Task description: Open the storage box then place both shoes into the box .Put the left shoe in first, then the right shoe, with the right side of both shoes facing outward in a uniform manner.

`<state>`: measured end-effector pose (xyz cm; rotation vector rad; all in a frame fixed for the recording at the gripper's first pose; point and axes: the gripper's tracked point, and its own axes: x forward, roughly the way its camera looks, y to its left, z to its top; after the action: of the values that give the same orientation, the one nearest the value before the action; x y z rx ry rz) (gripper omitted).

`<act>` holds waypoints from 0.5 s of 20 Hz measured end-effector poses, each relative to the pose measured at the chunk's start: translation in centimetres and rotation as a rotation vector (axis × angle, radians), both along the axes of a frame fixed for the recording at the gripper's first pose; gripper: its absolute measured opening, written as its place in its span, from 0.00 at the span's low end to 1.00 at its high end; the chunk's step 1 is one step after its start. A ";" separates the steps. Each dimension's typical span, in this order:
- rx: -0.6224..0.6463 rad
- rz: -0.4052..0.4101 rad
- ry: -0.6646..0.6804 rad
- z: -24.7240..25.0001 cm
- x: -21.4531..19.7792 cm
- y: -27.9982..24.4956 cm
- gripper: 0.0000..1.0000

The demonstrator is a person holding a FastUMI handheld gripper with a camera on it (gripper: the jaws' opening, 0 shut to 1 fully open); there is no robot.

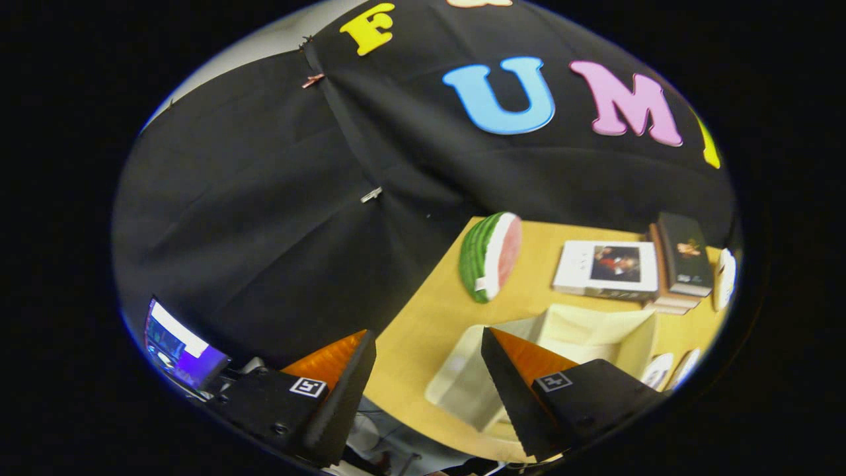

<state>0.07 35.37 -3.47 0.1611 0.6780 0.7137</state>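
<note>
Tabletop of pale yellow wood [429,317] carries the cream, open-topped rectangular storage box [595,330], which lies just ahead of the hand-held gripper [428,370] and off toward its right finger [515,390], whose tip overlaps the box's near wall. Beyond the box sit a stack of books [661,264] and a green-rinded toy watermelon slice [490,254]. Gripper fingers stand wide apart, holding nothing; the shoes' whereabouts cannot be told.
</note>
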 end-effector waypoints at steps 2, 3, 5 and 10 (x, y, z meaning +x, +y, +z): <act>-0.053 -0.087 -0.060 0.1 1.0 -6.2 0.98; -0.080 -0.130 -0.075 -0.2 1.4 -9.2 0.98; -0.133 -0.215 -0.083 -1.6 1.7 -14.7 0.98; -0.255 -0.397 0.002 -8.1 1.3 -27.7 0.98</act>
<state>1.39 7.69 -11.56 0.0588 0.7067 0.2437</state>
